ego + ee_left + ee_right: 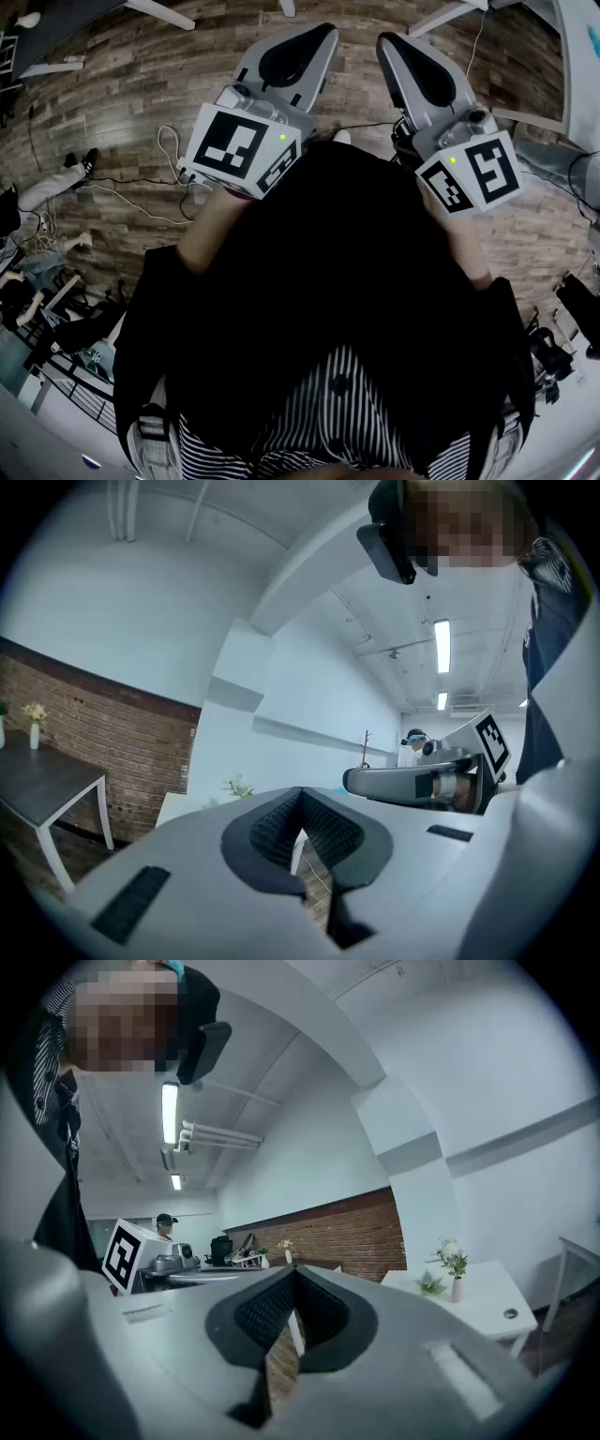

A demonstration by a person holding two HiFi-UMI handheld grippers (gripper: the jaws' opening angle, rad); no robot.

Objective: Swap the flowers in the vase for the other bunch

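Observation:
Both grippers are held up level in front of the person's dark jacket. In the head view my left gripper (322, 36) and my right gripper (388, 43) point away over the wooden floor, each with its jaws together and nothing between them. Far off in the right gripper view, a small pale vase with white flowers (456, 1277) stands on a white table (487, 1302), and a second green bunch (430, 1285) lies beside it. My right gripper (292, 1270) is shut and far from that table. The left gripper view shows my left gripper (302, 792) shut, with a distant bunch (239, 786) past it.
A dark table (42, 785) with a small vase (35, 731) stands by the brick wall. Cables (169, 155) trail over the wooden floor. Another person (166, 1226) stands far back by a cluttered bench. White table legs (159, 11) edge the floor.

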